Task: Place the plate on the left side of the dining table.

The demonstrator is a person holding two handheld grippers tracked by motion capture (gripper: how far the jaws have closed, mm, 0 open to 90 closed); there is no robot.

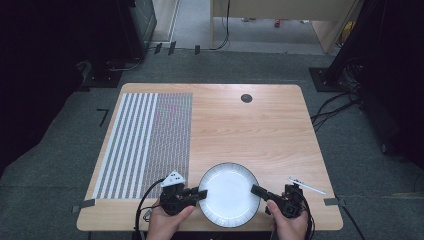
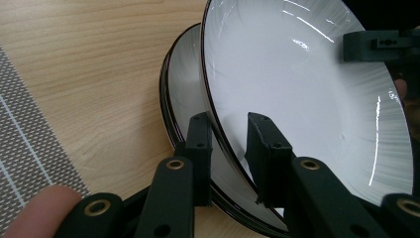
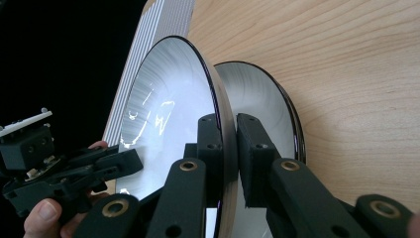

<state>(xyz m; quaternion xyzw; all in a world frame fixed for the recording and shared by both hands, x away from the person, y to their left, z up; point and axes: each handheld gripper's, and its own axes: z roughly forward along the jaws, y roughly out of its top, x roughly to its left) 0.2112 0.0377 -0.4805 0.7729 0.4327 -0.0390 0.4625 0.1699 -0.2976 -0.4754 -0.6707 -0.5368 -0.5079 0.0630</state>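
Two grippers are clamping the top plate point(image 1: 229, 192) by opposite rims: left gripper point(image 1: 202, 194) and right gripper point(image 1: 256, 190), lifting it off another plate point(image 2: 184, 89) on the tabletop point(image 1: 260, 130).

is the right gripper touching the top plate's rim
Touching: in the right gripper view the right gripper has its fingers pressed on both sides of the top plate rim.

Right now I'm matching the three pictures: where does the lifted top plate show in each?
High view: top plate at bottom centre, between both tongs.
Left gripper view: upper right, rim between the black jaws.
Right gripper view: centre-left, edge-on.
Shared landmark: the striped mat beside it.
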